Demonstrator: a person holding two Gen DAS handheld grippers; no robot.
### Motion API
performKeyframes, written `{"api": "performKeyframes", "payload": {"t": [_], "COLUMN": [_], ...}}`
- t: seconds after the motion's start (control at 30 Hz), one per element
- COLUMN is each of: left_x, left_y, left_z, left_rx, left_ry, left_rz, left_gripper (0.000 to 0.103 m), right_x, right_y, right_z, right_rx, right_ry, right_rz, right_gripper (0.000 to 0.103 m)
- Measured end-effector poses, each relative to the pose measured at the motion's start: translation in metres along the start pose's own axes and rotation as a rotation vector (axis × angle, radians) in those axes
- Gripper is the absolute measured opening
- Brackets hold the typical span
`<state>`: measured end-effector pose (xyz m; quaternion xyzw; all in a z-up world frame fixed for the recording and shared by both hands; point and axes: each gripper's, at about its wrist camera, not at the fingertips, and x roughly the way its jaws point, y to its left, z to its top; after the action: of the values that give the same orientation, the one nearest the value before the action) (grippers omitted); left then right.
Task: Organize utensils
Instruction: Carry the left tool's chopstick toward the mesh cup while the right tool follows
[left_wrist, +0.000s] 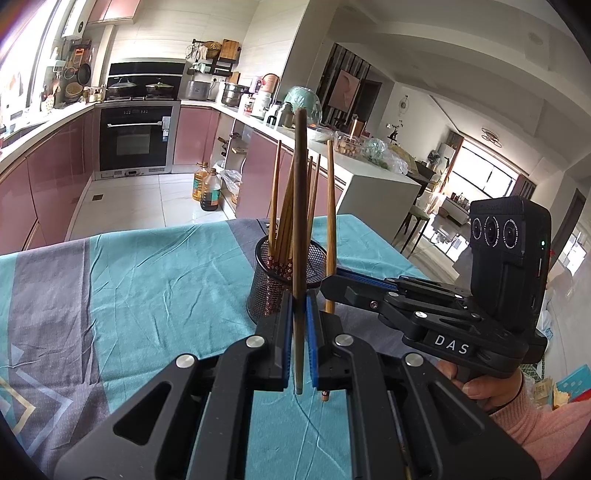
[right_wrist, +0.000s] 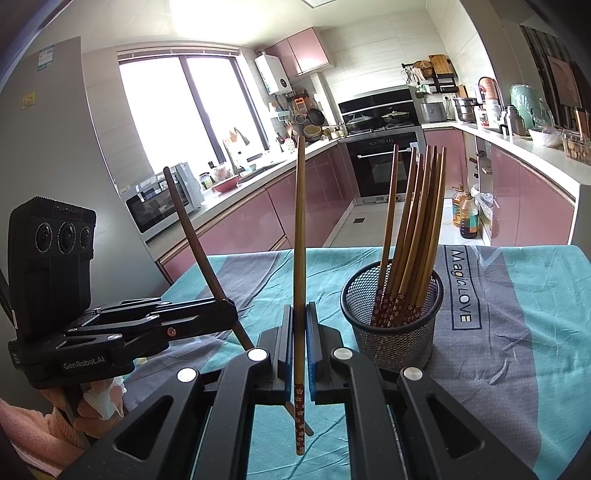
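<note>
Teal-and-grey tablecloth (right_wrist: 535, 332) in a pink kitchen, mesh holder (right_wrist: 393, 325) full of chopsticks (right_wrist: 413, 229). Left gripper (left_wrist: 299, 317) is clamped on one upright chopstick (left_wrist: 300, 221), right gripper (right_wrist: 299, 332) pinches another chopstick (right_wrist: 299, 240).

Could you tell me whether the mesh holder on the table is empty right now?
No, the mesh holder already has a bunch of chopsticks standing in it.

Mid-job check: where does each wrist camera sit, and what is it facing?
Left wrist: on the left gripper, clamping a dark wooden chopstick, facing the black mesh holder; right gripper and pink-sleeved hand at right.
Right wrist: on the right gripper, clamping a flower-tipped chopstick; left gripper at left.
Shared: holder, teal tablecloth.
</note>
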<state>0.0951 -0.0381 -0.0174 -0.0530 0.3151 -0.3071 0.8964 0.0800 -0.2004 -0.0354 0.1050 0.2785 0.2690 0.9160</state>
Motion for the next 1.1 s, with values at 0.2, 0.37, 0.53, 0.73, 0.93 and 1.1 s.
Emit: {"api": "performKeyframes", "payload": {"t": [0.2, 0.37, 0.53, 0.73, 0.93, 1.1], "left_x": [0.0002, 0.0008, 0.0013, 0.0021, 0.0023, 0.0032], "left_y": [0.0001, -0.0003, -0.0004, -0.0002, -0.0005, -0.0008], "left_z": [0.0000, 0.0001, 0.0004, 0.0000, 0.0000, 0.0002], "left_rx": [0.001, 0.001, 0.001, 0.001, 0.003, 0.006], "left_ry": [0.001, 0.001, 0.004, 0.005, 0.005, 0.006], "left_rz": [0.001, 0.002, -0.001, -0.001, -0.001, -0.001], "left_gripper": [0.008, 0.008, 0.008, 0.008, 0.008, 0.008], "right_x": [0.0003, 0.0003, 0.0001, 0.0001, -0.0001, -0.0021], "right_y": [-0.0001, -0.0005, -0.0008, -0.0017, -0.0017, -0.0067], "right_z": [0.0012, 0.0011, 0.0013, 0.0017, 0.0013, 0.0028], "right_rx": [0.001, 0.001, 0.000, 0.001, 0.001, 0.007], "right_ry": [0.000, 0.000, -0.001, -0.002, -0.002, -0.006], "right_rz": [-0.003, -0.002, -0.003, -0.003, -0.005, -0.009], "right_gripper": [0.005, 0.005, 0.005, 0.005, 0.006, 0.006]}}
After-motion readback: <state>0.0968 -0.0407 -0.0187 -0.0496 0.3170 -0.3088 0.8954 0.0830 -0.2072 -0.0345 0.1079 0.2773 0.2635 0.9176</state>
